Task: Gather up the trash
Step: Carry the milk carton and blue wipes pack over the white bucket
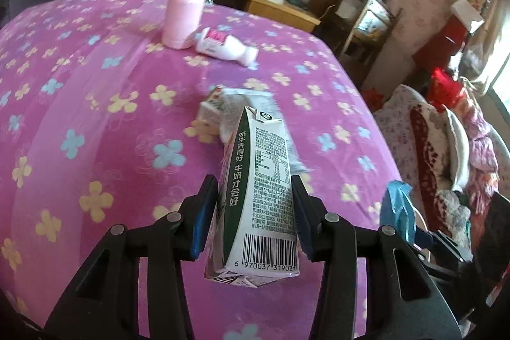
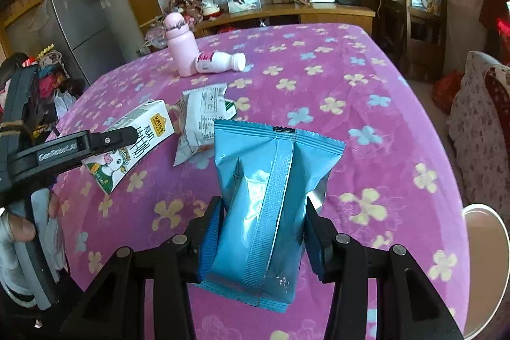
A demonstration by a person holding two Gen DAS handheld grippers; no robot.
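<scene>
My left gripper (image 1: 253,184) is shut on a white and green milk carton (image 1: 261,180), held up off the pink flowered tablecloth (image 1: 95,117). In the right wrist view the same carton (image 2: 137,142) hangs at the left, clamped in the left gripper's black fingers (image 2: 105,139). My right gripper (image 2: 264,206) is shut on a blue foil packet (image 2: 271,180), also lifted above the cloth. A crumpled white wrapper (image 2: 202,117) lies mid-table. Farther back a small white bottle (image 2: 220,61) lies on its side against an upright pink flask (image 2: 180,50).
A white round container's rim (image 2: 484,260) shows at the table's right edge. A person's hand (image 2: 22,228) grips the left tool. Beyond the table stand a wooden shelf with photos (image 2: 287,10), a grey fridge (image 2: 79,21) and chairs with clothes (image 1: 446,148).
</scene>
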